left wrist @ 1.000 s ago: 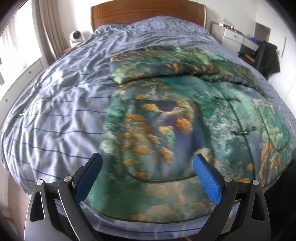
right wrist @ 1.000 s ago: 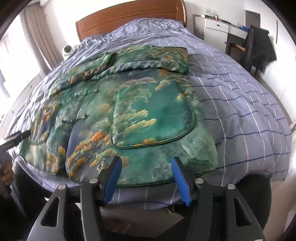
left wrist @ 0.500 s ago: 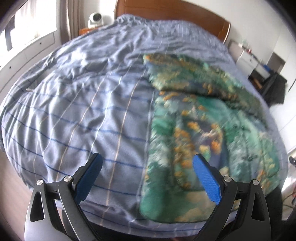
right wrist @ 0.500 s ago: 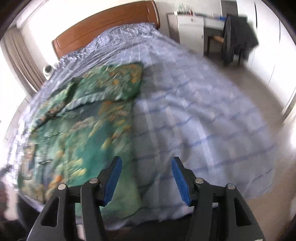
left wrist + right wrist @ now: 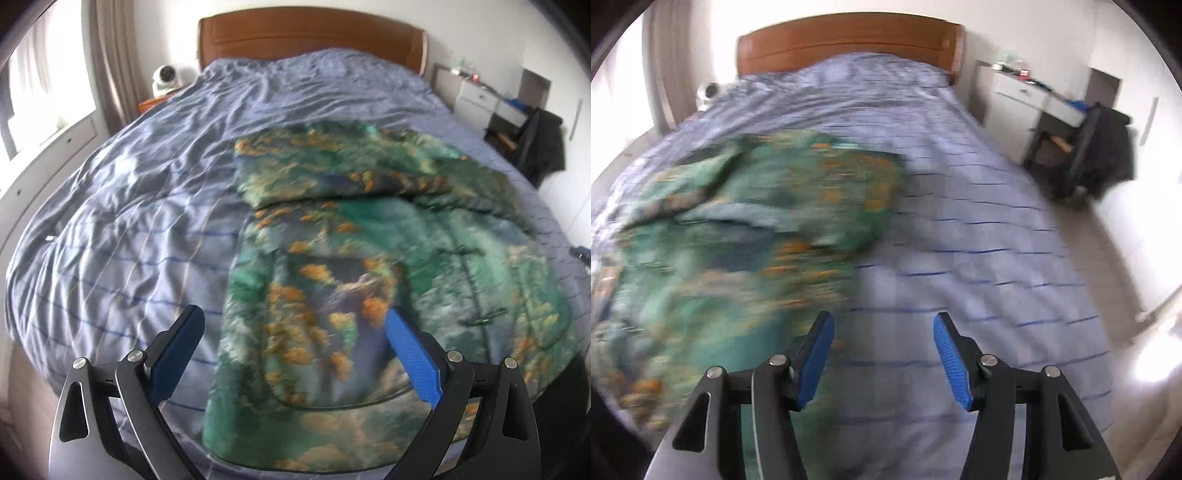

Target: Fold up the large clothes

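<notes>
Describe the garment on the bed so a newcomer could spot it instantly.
Start at the bed with the wooden headboard and striped blue cover. Spread flat on its near half, toward the right in the left wrist view, lies the jacket. It is the only patterned thing there: glossy green with orange patches, its sleeves folded across the top.

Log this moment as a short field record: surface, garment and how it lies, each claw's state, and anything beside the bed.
surface: bed with a striped blue cover, wooden headboard at the far end
garment: green and orange printed jacket, spread flat on the bed, sleeves folded across its upper part
left claw: open, empty, over the jacket's near hem
right claw: open, empty, above bare cover beside the jacket's edge
beside the bed: white cabinet, dark coat hung on a chair
image quality: right wrist view blurred
</notes>
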Action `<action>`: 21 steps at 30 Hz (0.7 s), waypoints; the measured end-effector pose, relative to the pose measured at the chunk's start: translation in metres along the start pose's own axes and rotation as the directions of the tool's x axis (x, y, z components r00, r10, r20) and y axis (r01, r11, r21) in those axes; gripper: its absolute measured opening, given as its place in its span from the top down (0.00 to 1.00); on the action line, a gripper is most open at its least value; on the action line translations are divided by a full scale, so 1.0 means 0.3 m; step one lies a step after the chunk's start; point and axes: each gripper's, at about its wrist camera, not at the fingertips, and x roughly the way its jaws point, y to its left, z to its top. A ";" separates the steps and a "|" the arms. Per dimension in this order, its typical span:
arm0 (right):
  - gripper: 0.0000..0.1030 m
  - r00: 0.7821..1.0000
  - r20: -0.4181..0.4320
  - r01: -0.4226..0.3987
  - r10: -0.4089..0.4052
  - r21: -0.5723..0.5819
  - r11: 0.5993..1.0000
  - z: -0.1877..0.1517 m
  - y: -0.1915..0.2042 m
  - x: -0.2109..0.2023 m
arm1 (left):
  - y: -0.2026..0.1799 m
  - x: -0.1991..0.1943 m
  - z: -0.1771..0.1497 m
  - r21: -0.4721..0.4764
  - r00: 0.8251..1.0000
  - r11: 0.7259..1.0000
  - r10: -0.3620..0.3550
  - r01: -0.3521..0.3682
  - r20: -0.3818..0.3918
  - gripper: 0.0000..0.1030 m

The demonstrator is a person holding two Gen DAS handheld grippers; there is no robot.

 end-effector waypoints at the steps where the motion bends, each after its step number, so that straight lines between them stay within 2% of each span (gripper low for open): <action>1: 0.44 0.999 0.000 0.033 -0.033 0.018 0.999 0.016 -0.066 0.046 | 0.011 0.011 -0.006 -0.013 1.000 1.000 0.009 -0.009 -0.014 0.04; 4: 0.44 0.996 0.012 0.083 -0.083 0.020 0.996 0.053 -0.174 0.147 | 0.035 0.023 -0.022 -0.046 0.999 0.999 0.025 -0.027 -0.041 0.04; 7: 0.44 0.992 -0.003 0.128 -0.128 -0.011 0.992 0.085 -0.226 0.283 | 0.044 0.015 -0.025 -0.081 0.998 0.996 0.039 -0.043 -0.044 0.04; 8: 0.42 0.992 -0.016 0.125 -0.125 0.000 0.992 0.086 -0.240 0.336 | 0.047 0.013 -0.025 -0.094 0.998 0.995 0.042 -0.046 -0.046 0.04; 9: 0.34 0.992 -0.061 0.109 -0.107 0.027 0.994 0.074 -0.259 0.406 | 0.051 0.009 -0.025 -0.107 0.998 0.993 0.046 -0.051 -0.050 0.04; 10: 0.32 0.988 -0.121 0.101 -0.095 0.052 0.993 0.048 -0.275 0.480 | 0.052 0.007 -0.026 -0.112 0.998 0.992 0.048 -0.053 -0.051 0.04; 11: 0.32 0.989 -0.117 0.096 -0.089 0.058 0.994 0.036 -0.280 0.507 | 0.054 0.003 -0.027 -0.116 0.997 0.992 0.052 -0.058 -0.051 0.04; 12: 0.28 0.995 -0.046 0.095 -0.092 0.063 0.994 0.021 -0.282 0.500 | 0.054 0.001 -0.028 -0.117 0.997 0.991 0.057 -0.062 -0.050 0.04; 13: 0.28 0.995 -0.026 0.100 -0.098 0.063 0.993 0.014 -0.281 0.496 | 0.057 0.001 -0.033 -0.116 0.997 0.991 0.062 -0.068 -0.051 0.04; 21: 0.28 0.990 -0.022 0.140 -0.140 0.025 0.990 0.008 -0.245 0.483 | 0.078 0.052 -0.053 -0.164 0.996 0.985 0.040 -0.053 -0.083 0.04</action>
